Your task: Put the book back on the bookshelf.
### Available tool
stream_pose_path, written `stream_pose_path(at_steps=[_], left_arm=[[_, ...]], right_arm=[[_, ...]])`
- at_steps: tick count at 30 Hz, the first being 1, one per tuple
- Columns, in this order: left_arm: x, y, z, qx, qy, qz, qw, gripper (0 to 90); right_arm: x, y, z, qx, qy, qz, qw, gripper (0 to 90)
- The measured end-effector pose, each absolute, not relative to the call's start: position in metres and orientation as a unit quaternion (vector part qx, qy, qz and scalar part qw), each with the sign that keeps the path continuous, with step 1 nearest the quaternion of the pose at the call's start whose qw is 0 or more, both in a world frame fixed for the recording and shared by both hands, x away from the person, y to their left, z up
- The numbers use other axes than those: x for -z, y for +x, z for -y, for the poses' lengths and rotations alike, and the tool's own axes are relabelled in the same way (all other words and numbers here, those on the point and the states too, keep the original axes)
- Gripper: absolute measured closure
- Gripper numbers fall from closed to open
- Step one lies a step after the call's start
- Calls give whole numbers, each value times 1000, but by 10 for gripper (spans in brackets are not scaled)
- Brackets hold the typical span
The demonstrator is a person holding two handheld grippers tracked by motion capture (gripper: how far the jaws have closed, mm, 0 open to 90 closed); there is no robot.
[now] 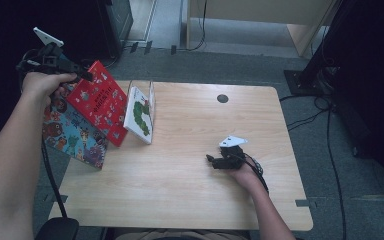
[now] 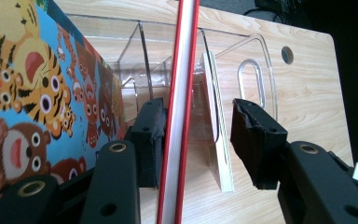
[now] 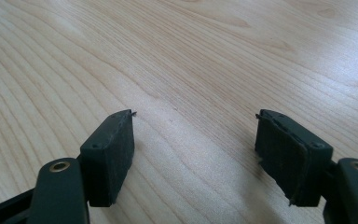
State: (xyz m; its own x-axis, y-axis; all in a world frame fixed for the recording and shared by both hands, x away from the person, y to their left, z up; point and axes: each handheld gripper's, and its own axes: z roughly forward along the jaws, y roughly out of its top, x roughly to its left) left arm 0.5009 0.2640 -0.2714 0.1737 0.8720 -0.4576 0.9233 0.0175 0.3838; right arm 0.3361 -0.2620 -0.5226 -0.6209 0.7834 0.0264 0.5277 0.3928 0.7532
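An office or lab room: a light wood worktop with a cable hole stands on grey carpet. Black cables trail beside it, dark equipment stands flank it, and pale furniture sits behind.

Worktop: pale wood-grain laminate, smooth, faint sheen. Book rack, upper centre of the left gripper view: clear glossy plastic. Red book: glossy printed card cover, matt white paper page edges. Animal-print book: smooth printed cover. Gripper jaws: matt black plastic, rough worn pads.
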Motion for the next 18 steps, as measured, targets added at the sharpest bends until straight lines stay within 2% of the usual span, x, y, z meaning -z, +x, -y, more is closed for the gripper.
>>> stream_pose_path(at_steps=[9,18], left_arm=[[258,491,-268,29,700,-638,319,522],[250,486,-265,30,708,-623,330,533]], right_arm=[[523,336,262,-377,401,-817,169,275],[523,336,262,-377,400,-818,167,272]])
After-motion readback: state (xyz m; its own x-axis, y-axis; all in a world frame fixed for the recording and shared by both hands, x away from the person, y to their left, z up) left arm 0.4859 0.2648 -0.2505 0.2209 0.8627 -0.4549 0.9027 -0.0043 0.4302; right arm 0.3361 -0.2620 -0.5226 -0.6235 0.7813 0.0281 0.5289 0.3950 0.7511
